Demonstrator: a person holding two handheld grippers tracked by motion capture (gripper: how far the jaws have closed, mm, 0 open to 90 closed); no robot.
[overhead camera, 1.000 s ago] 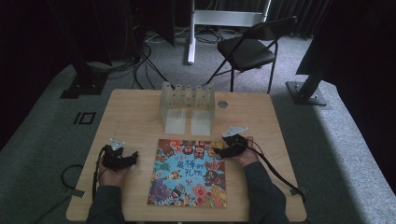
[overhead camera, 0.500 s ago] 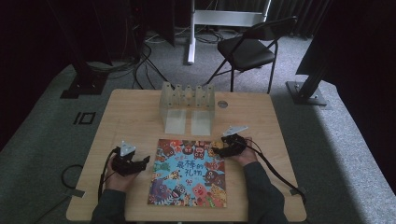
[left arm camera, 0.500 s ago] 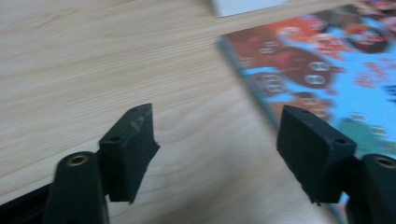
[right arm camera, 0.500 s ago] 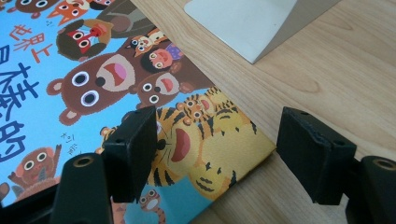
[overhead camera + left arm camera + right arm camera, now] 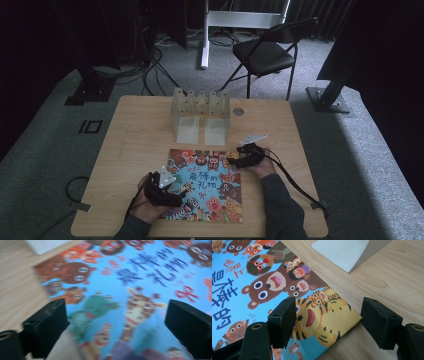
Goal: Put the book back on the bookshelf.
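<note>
Blue cartoon-animal picture book (image 5: 204,185) lies flat at the near middle of my wooden table (image 5: 135,145). From above, two clear stands and a slotted rack (image 5: 201,102) sit beyond it. My left gripper (image 5: 117,322), jaws just opened wide, hangs over the cover's giraffe, gripping nothing. My right gripper (image 5: 328,320) straddles the tiger corner, jaws apart, bare wood beside it.

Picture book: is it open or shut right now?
Shut. The picture book lies flat on the table, front cover up, its full illustrated cover and title showing, with no pages spread.
</note>
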